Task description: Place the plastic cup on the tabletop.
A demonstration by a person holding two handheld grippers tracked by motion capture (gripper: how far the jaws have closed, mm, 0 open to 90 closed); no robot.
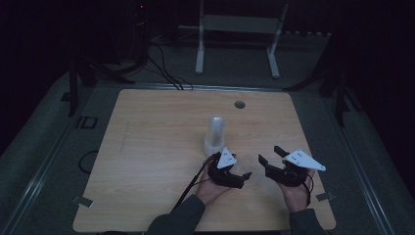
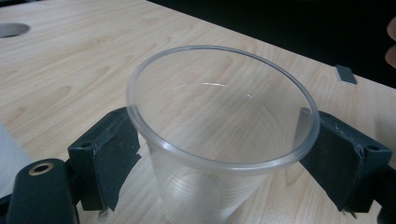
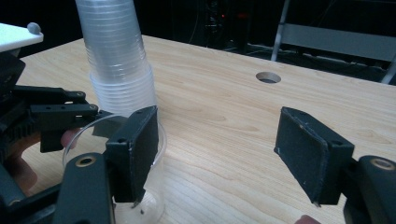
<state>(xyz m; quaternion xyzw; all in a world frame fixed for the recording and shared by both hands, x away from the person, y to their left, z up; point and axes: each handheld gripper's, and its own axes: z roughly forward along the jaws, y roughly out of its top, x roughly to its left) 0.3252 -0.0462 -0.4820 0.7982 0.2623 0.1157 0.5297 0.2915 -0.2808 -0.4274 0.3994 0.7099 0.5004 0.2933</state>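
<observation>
Clear plastic cup (image 2: 219, 135) upright, mouth up, clasped between the left gripper (image 1: 234, 175) pads on the wooden table (image 1: 161, 142), just left of the wide-open, empty right gripper (image 3: 224, 154) and before the cup stack (image 3: 119, 60).

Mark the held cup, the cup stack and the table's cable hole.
held cup (image 2: 219, 140), left gripper view, inner wall.
cup stack (image 3: 116, 60), right gripper view, side of stack.
cable hole (image 1: 240, 104), high view, centre of hole.
</observation>
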